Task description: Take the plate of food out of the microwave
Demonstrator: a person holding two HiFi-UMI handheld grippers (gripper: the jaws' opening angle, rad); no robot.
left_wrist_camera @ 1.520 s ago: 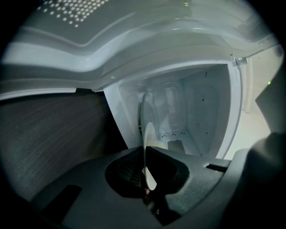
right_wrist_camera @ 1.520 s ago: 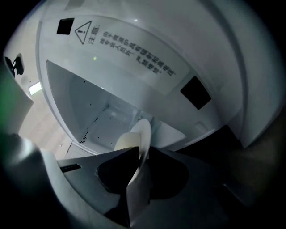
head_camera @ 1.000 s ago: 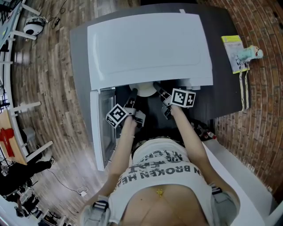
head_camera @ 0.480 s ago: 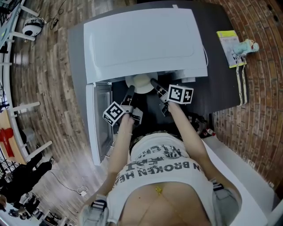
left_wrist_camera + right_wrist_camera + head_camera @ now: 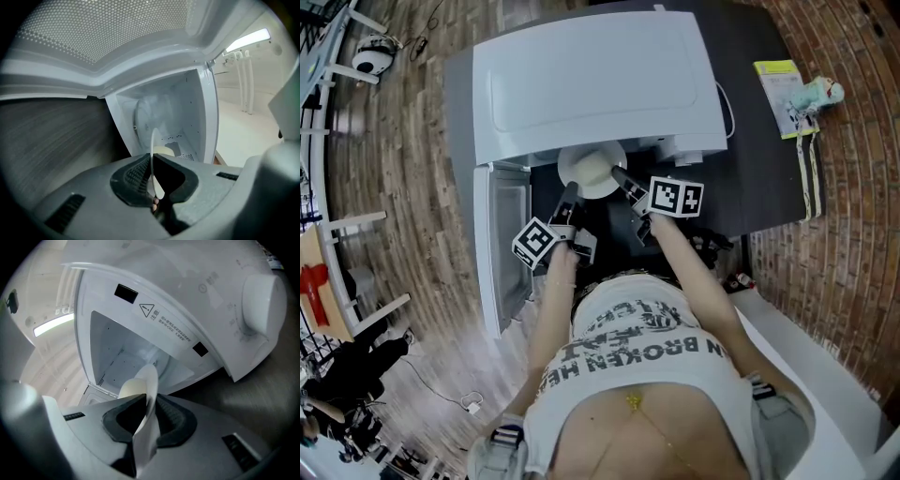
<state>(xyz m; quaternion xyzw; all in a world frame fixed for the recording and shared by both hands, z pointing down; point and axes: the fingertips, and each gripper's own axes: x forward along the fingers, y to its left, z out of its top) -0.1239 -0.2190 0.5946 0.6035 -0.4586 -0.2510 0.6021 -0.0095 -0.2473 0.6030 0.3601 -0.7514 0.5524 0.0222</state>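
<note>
Since a second ago the plate [image 5: 592,173] sits further out of the microwave [image 5: 591,84], at its open mouth. My left gripper [image 5: 569,194] and right gripper [image 5: 619,175] each pinch its rim, pale food [image 5: 132,386] on it.

Head view: bright, even overhead light, soft shadows only, dark patch under the microwave [image 5: 600,84] front edge. Its white top is a bit washed out, no hard glare. Strong fisheye bend toward all edges, floor [image 5: 394,141] curves at 9 o'clock. Left gripper view: black vignette corners, ceiling light [image 5: 247,40] blown out at 2 o'clock, worktop [image 5: 47,140] soft and streaky at 9. Right gripper view: same vignette, light strip [image 5: 52,325] glaring at 9 o'clock, plate [image 5: 149,380] rim too close, out of focus.
</note>
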